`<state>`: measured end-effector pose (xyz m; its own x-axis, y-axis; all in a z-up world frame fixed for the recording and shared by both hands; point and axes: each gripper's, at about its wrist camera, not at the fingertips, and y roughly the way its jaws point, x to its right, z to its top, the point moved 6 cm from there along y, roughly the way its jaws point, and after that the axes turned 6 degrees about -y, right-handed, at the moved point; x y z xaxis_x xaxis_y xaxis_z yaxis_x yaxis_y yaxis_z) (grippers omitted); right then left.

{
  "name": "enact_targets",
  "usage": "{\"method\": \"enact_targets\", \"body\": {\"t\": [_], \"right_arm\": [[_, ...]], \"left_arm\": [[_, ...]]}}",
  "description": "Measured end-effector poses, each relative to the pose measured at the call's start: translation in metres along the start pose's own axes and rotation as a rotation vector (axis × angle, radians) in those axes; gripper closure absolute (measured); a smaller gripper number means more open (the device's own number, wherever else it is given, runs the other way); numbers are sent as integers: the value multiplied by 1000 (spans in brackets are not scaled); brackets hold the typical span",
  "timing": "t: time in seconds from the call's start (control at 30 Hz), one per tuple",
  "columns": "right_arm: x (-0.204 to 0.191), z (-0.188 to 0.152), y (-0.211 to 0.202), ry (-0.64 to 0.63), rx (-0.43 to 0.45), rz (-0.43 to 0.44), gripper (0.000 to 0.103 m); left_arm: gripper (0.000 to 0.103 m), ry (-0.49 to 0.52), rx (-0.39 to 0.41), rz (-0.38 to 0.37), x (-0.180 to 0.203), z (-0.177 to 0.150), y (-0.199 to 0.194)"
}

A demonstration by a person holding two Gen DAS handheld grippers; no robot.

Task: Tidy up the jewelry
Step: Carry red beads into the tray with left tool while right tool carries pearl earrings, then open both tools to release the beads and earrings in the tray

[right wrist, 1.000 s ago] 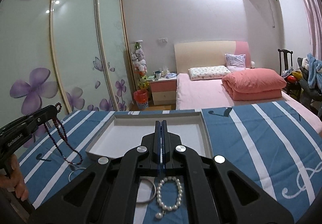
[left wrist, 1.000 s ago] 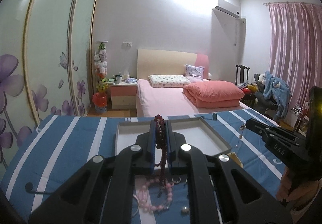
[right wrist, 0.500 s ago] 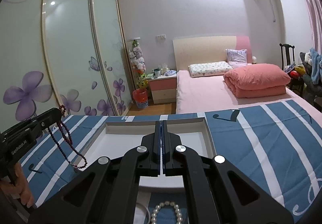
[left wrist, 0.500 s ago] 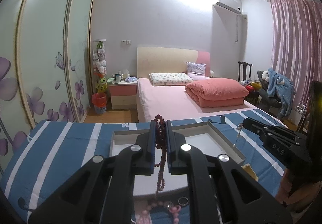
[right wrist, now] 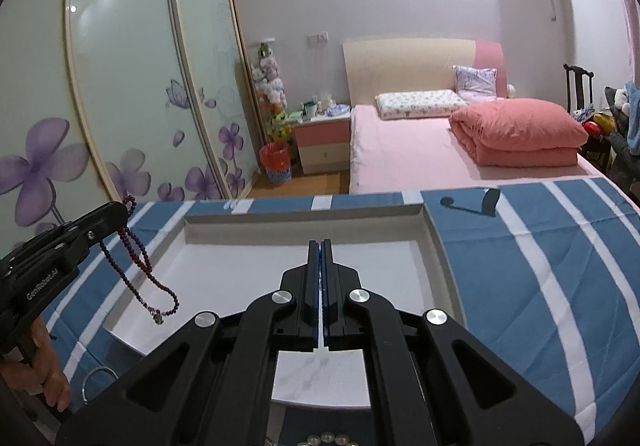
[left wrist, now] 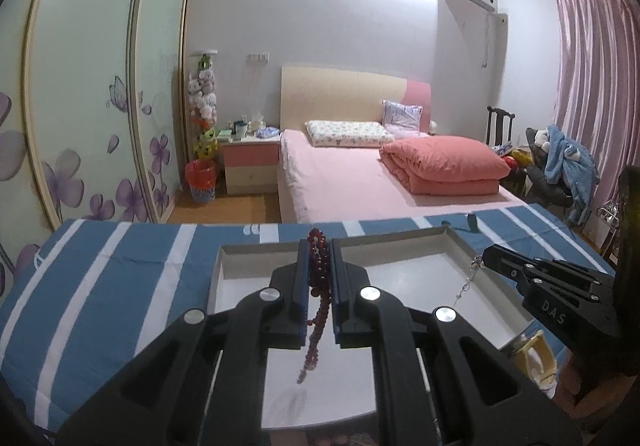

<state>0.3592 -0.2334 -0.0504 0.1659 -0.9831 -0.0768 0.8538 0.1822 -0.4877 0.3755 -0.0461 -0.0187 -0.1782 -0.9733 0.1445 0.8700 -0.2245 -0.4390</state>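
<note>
A strand of dark red beads (left wrist: 318, 310) hangs from my left gripper (left wrist: 319, 246), which is shut on it, over the near left part of a shallow white tray (left wrist: 260, 246). In the right wrist view the same strand (right wrist: 138, 270) dangles in a loop from the left gripper (right wrist: 124, 211) above the tray's left rim (right wrist: 176, 242). My right gripper (right wrist: 321, 246) is shut, its fingers pressed together over the tray's middle. The left wrist view shows a thin silver chain (left wrist: 466, 284) hanging from the right gripper's tip (left wrist: 485, 260).
The tray lies on a blue cloth with white stripes (left wrist: 100, 278). A silver bangle (right wrist: 94, 382) rests on the cloth near the tray's front left corner; pearl beads (right wrist: 328, 438) peek in at the bottom edge. A yellowish object (left wrist: 532, 354) sits by the tray's right side. A pink bed (left wrist: 340, 181) stands beyond.
Both grippers have moved forward and down over the tray, each still holding its piece. The pink beads, rings and pearl bracelet on the cloth have slipped out of sight below.
</note>
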Motion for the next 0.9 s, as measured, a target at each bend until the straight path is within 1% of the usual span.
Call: {"method": "enact_targets", "body": {"t": [0.17,0.23,0.27,0.3,0.33,0.37,0.4,0.43,0.57,0.63,0.73,0.9], "right_arm": [[0,-9,9,10,-38,-1,101],[2,-9,9,17,-42,3,100],[2,-8,9,20,-43,2,100],[3,-8,8,22,-42,-2,98],[3,-8,8,23,-41,-5,91],[4,-7,8,25,-40,-7,85],[4,-7,5,27,-33,-14,71],[5,-5,5,28,-26,-19,61],[7,-1,0,30,-5,-27,60],[8,1,-4,35,2,-29,60],[8,2,-13,37,16,-28,60],[3,-4,-33,25,22,-22,60]], "left_arm": [[92,-2,-41,7,-3,-13,16],[90,-7,-43,12,-5,-15,20],[89,-9,-45,14,-5,-16,21],[85,-12,-46,15,-6,-16,21],[80,-15,-43,17,-8,-16,21],[79,-18,-38,21,-9,-15,20],[79,-18,-37,24,-9,-14,20],[79,-21,-36,25,-10,-13,20],[78,-28,-32,32,-13,-10,16],[76,-30,-26,34,-13,-7,10],[70,-25,-10,47,-16,-6,-5],[67,-26,-15,65,-29,-15,-29]]}}
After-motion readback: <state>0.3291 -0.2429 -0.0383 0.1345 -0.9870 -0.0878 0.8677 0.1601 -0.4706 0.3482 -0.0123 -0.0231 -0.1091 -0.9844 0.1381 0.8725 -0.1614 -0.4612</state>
